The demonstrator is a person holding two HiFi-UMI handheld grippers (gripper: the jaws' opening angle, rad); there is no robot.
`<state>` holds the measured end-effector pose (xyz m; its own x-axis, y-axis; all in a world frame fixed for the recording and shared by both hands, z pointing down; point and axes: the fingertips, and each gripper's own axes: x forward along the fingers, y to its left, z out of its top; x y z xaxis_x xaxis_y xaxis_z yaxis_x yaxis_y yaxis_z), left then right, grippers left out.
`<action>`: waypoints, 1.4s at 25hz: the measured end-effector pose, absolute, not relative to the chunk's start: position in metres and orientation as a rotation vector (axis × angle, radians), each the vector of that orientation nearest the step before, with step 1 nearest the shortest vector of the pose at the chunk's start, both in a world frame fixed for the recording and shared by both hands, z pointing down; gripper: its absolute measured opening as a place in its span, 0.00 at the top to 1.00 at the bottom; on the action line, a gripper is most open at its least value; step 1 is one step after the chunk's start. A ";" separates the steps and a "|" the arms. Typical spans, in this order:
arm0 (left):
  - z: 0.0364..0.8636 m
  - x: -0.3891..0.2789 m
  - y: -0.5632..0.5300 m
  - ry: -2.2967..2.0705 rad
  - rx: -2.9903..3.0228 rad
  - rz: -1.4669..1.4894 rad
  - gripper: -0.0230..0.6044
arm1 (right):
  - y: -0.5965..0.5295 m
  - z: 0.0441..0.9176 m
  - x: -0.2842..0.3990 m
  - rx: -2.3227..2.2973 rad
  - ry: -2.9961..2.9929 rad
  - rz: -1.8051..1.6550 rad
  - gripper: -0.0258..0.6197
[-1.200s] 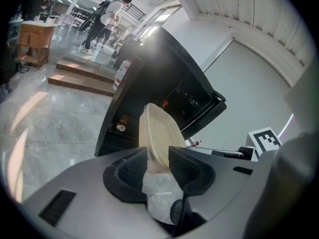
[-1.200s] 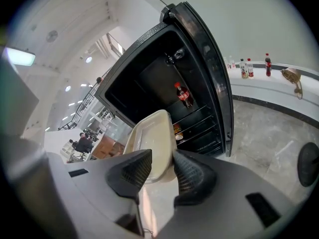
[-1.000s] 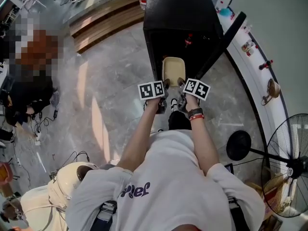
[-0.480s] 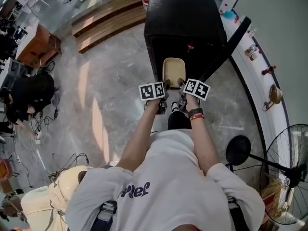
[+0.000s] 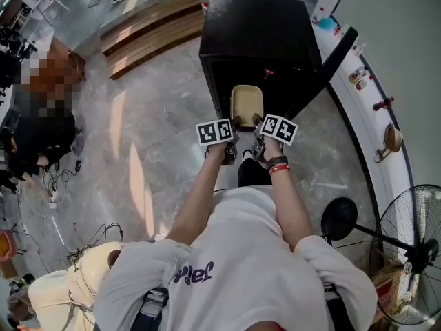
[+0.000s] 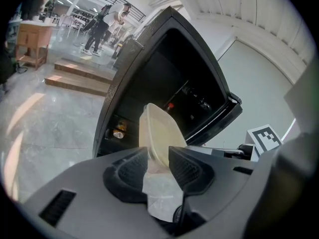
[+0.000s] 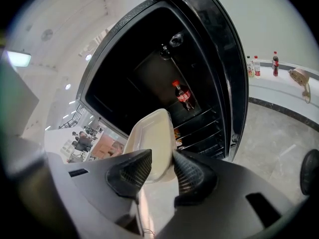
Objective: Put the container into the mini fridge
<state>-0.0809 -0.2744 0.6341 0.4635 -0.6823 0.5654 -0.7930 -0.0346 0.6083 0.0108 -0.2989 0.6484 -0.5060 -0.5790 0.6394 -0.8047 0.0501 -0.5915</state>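
I hold the container (image 5: 247, 105) at the mouth of the mini fridge (image 5: 258, 26), with the left gripper (image 6: 158, 163) and right gripper (image 7: 160, 169) each clamped on its near rim. The risk as I judge it is the far end clipping the opening's edge or the racks (image 7: 202, 126) — or the thin rim slipping from a pinch. The door (image 5: 334, 54) stands wide at right. A cola bottle (image 7: 182, 94) sits deep inside, with room ahead.

Container's (image 5: 247, 103) near end behind jaws
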 end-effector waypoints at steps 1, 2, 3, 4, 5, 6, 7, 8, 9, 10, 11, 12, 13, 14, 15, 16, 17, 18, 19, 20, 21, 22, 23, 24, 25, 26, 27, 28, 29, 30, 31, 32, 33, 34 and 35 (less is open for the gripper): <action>0.635 -0.078 -0.276 -1.261 1.761 0.149 0.75 | -0.300 0.649 0.013 1.420 -2.096 1.443 0.75; 0.635 -0.076 -0.278 -1.260 1.765 0.153 0.75 | -0.301 0.650 0.016 1.424 -2.097 1.448 0.75; 0.636 -0.075 -0.280 -1.260 1.769 0.156 0.75 | -0.303 0.652 0.017 1.426 -2.098 1.452 0.75; 0.638 -0.073 -0.283 -1.260 1.771 0.159 0.75 | -0.306 0.654 0.019 1.426 -2.100 1.455 0.75; 0.641 -0.072 -0.284 -1.261 1.771 0.159 0.75 | -0.308 0.657 0.020 1.425 -2.100 1.456 0.75; 0.644 -0.071 -0.286 -1.262 1.770 0.158 0.75 | -0.310 0.660 0.021 1.423 -2.100 1.456 0.75; 0.647 -0.070 -0.288 -1.264 1.769 0.157 0.75 | -0.312 0.663 0.022 1.420 -2.100 1.455 0.75; 0.650 -0.070 -0.289 -1.265 1.768 0.157 0.75 | -0.315 0.666 0.022 1.418 -2.100 1.454 0.75; 0.653 -0.070 -0.291 -1.266 1.768 0.158 0.75 | -0.316 0.669 0.022 1.416 -2.100 1.454 0.75; 0.655 -0.071 -0.293 -1.266 1.768 0.159 0.75 | -0.318 0.671 0.021 1.414 -2.100 1.455 0.75; 0.656 -0.072 -0.293 -1.267 1.768 0.161 0.75 | -0.319 0.673 0.020 1.412 -2.101 1.456 0.75; 0.658 -0.073 -0.294 -1.267 1.766 0.161 0.75 | -0.319 0.674 0.019 1.409 -2.102 1.458 0.75; 0.659 -0.073 -0.294 -1.267 1.765 0.161 0.75 | -0.319 0.676 0.018 1.407 -2.103 1.458 0.75; 0.660 -0.074 -0.294 -1.267 1.765 0.161 0.75 | -0.320 0.676 0.018 1.406 -2.104 1.458 0.75; 0.661 -0.074 -0.296 -1.267 1.766 0.160 0.75 | -0.321 0.677 0.017 1.406 -2.105 1.456 0.75; 0.662 -0.075 -0.297 -1.267 1.767 0.160 0.75 | -0.322 0.679 0.017 1.407 -2.105 1.454 0.75; 0.665 -0.075 -0.298 -1.265 1.766 0.158 0.75 | -0.323 0.681 0.017 1.407 -2.106 1.453 0.75; 0.668 -0.075 -0.300 -1.263 1.765 0.156 0.75 | -0.325 0.684 0.016 1.407 -2.106 1.450 0.75; 0.670 -0.075 -0.301 -1.262 1.763 0.153 0.75 | -0.326 0.685 0.016 1.408 -2.107 1.445 0.75; 0.671 -0.075 -0.303 -1.262 1.762 0.151 0.75 | -0.328 0.687 0.017 1.408 -2.108 1.440 0.75; 0.673 -0.075 -0.305 -1.261 1.761 0.150 0.75 | -0.330 0.688 0.017 1.408 -2.109 1.436 0.75; 0.674 -0.074 -0.306 -1.260 1.760 0.150 0.75 | -0.331 0.689 0.017 1.408 -2.109 1.435 0.75; 0.675 -0.074 -0.307 -1.258 1.758 0.151 0.75 | -0.332 0.690 0.017 1.407 -2.107 1.436 0.75; 0.677 -0.075 -0.308 -1.258 1.756 0.151 0.75 | -0.333 0.692 0.017 1.404 -2.105 1.437 0.75; 0.678 -0.076 -0.309 -1.258 1.753 0.150 0.75 | -0.334 0.693 0.016 1.401 -2.103 1.438 0.75; 0.679 -0.078 -0.310 -1.259 1.750 0.149 0.75 | -0.336 0.694 0.014 1.398 -2.102 1.437 0.75; 0.681 -0.079 -0.311 -1.260 1.747 0.147 0.75 | -0.337 0.696 0.013 1.395 -2.102 1.435 0.75; 0.682 -0.080 -0.312 -1.260 1.745 0.146 0.75 | -0.339 0.697 0.011 1.392 -2.102 1.433 0.75; 0.684 -0.082 -0.314 -1.261 1.742 0.145 0.75 | -0.340 0.699 0.010 1.390 -2.102 1.431 0.75; 0.685 -0.082 -0.315 -1.261 1.739 0.144 0.75 | -0.342 0.700 0.009 1.388 -2.102 1.429 0.75; 0.686 -0.083 -0.316 -1.262 1.738 0.145 0.75 | -0.343 0.700 0.008 1.387 -2.102 1.427 0.75; 0.687 -0.083 -0.318 -1.263 1.738 0.147 0.75 | -0.344 0.701 0.008 1.387 -2.103 1.425 0.75; 0.688 -0.083 -0.319 -1.263 1.739 0.148 0.75 | -0.345 0.702 0.008 1.387 -2.103 1.424 0.75; 0.689 -0.082 -0.320 -1.262 1.740 0.150 0.75 | -0.346 0.704 0.009 1.388 -2.102 1.425 0.75; 0.690 -0.082 -0.322 -1.262 1.740 0.152 0.75 | -0.347 0.705 0.009 1.389 -2.100 1.428 0.75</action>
<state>-0.0823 -0.3216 0.6905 0.4603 -0.6751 0.5766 -0.7924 -0.0195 0.6097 0.0090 -0.3475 0.7051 -0.5162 -0.5652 0.6435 -0.8063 0.0673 -0.5876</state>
